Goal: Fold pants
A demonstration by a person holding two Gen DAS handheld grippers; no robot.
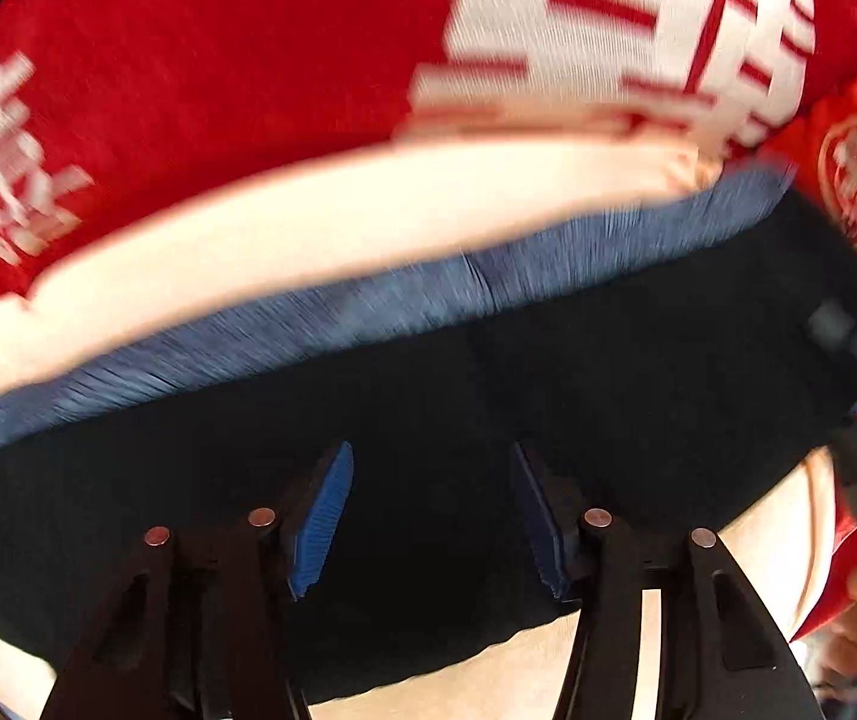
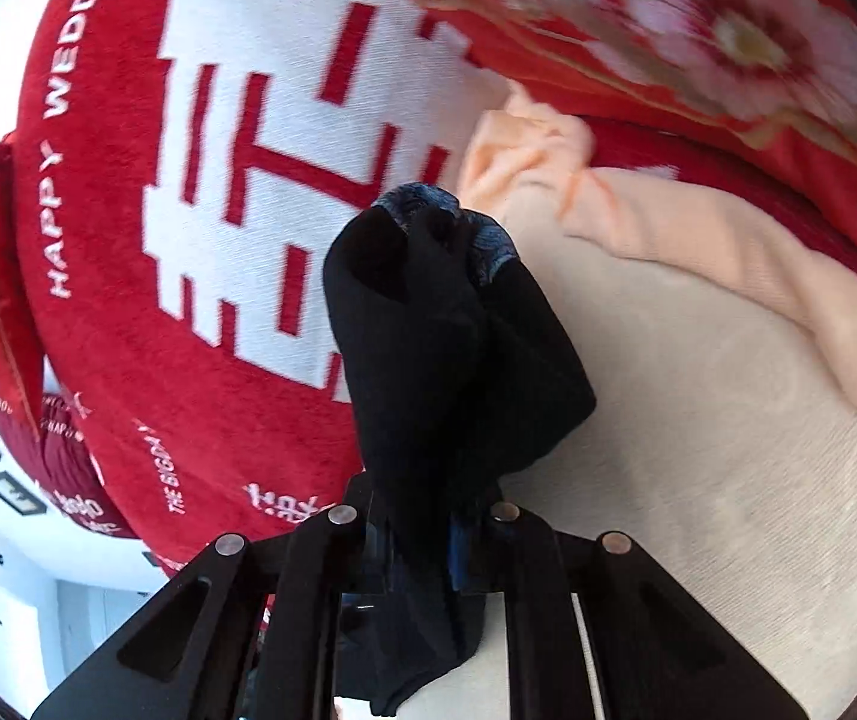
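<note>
Hanging from the right tongs (image 2: pixel 422 534) is a bunched fold of the dark pants (image 2: pixel 446 360), the two fingers closed tight on the cloth so that it rises in a rumpled peak with a bit of blue ribbed waistband (image 2: pixel 488 246) showing at the top. Seen from the left wrist, the same pants (image 1: pixel 488 372) lie spread flat on a cream blanket (image 1: pixel 308 222), the blue waistband (image 1: pixel 368 300) running along their far edge. The left tongs (image 1: pixel 434 516) point steeply down over the dark cloth with the blue pads (image 1: pixel 323 516) standing apart; the pants lie under and between them, but the pads are not pressing on anything that I can make out. Behind the pants sits a big red cushion (image 2: pixel 128 240) with a large white character and the words "HAPPY WEDDING" on it, and a red flowered quilt (image 2: pixel 728 42) is heaped to the right. That view is smeared by motion.
</note>
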